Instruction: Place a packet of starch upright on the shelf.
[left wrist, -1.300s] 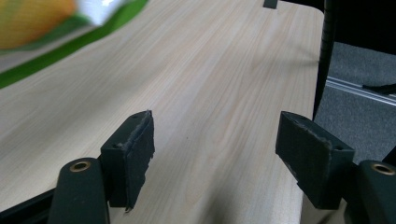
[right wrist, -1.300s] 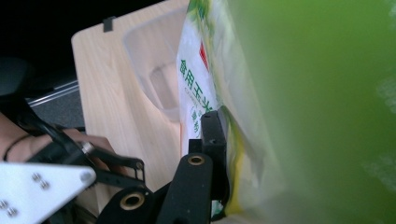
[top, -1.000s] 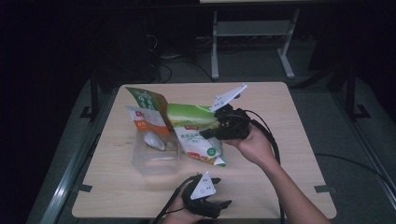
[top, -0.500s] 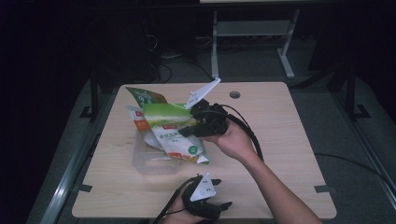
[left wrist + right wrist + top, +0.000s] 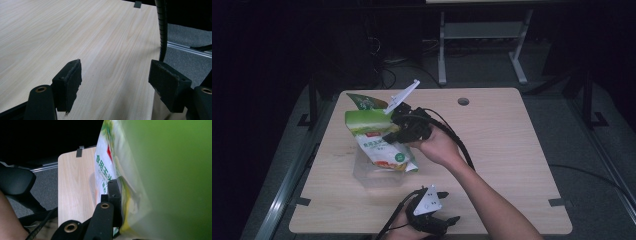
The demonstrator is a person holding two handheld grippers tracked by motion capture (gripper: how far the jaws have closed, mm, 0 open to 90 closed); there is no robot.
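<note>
Item: soft green-and-white snack bag (image 5: 379, 137), glossy printed film, flattened pouch shape, crinkled; it hung in the air just above a clear plastic container (image 5: 374, 175), long axis running from its upper green end down to a lower corner that dipped toward the container's open top. The right gripper (image 5: 399, 131) pinched the bag by its side edge, jaws pressed together on the film; in the right gripper view one black pad (image 5: 114, 195) lay flat against the white printed face (image 5: 105, 167) while the green part blurred close to the lens. The container, a thin-walled transparent box, stood on the pale wood-grain table (image 5: 512, 150), directly beneath the bag, and appeared the likely place to lower it. A second green-and-orange packet (image 5: 364, 101) stood just behind the container, partly hidden by the held bag. The left gripper (image 5: 447, 222) rested on the near side of the container, near the table's front edge, jaws spread wide with nothing between them; its foam-faced pad (image 5: 72, 85) looked worn at the edge. The right hand (image 5: 437, 147) was judged far nearer to the container than the left.
</note>
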